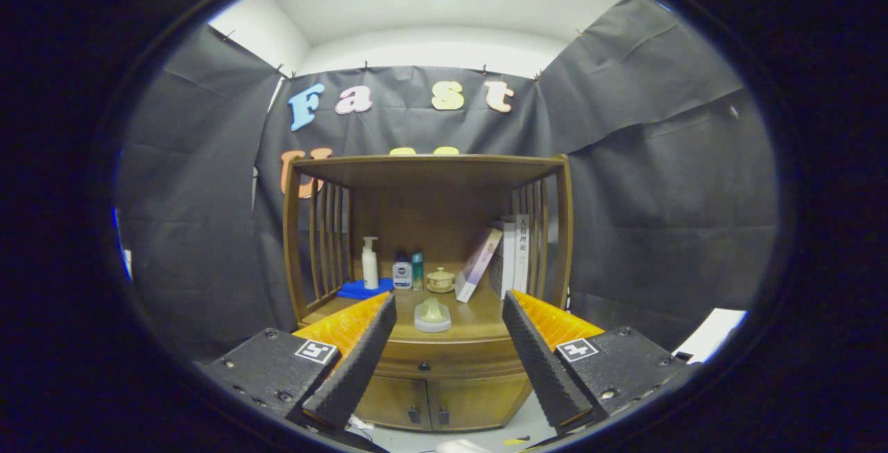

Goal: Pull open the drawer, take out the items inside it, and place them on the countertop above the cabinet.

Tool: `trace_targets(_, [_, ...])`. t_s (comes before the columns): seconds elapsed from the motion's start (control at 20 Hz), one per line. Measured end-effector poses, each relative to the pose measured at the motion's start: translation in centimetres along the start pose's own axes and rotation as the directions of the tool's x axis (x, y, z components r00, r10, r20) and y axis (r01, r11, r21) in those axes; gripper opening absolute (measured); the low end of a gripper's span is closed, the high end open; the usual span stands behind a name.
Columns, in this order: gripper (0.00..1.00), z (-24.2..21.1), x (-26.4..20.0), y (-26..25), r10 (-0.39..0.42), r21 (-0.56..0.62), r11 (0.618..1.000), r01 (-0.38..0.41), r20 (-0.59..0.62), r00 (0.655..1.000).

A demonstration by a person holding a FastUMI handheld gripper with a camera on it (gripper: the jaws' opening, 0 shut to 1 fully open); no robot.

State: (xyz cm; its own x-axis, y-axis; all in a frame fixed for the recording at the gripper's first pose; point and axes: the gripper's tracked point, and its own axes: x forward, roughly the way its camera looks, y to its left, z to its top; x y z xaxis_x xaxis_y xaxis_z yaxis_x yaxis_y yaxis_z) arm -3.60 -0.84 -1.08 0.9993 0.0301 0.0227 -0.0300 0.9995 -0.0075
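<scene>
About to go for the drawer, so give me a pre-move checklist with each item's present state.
1. Gripper open: ok, fingers spread, holding nothing.
2. Brown wooden drawer front between the fingers, ahead: ok.
3. Drawer pulled out: not ok, it sits shut.
4. Small dark drawer knobs visible: ok.
5. Free spot on the wooden countertop: ok, beside the pale green lidded dish.
6. Drawer contents: cannot tell.

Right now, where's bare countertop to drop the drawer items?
Bare wood either side of the pale green dish at the countertop front, and between it and the back row. Crowded at back: blue cloth, white pump bottle, small bottles, lidded ceramic jar, leaning books. Gripper open, drawer closed.
</scene>
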Motion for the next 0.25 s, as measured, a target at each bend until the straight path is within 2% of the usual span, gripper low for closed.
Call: trace_targets(0.25, [1.00, 0.05, -0.20, 0.07, -0.002, 0.000, 1.000, 0.002, 0.014, 1.000])
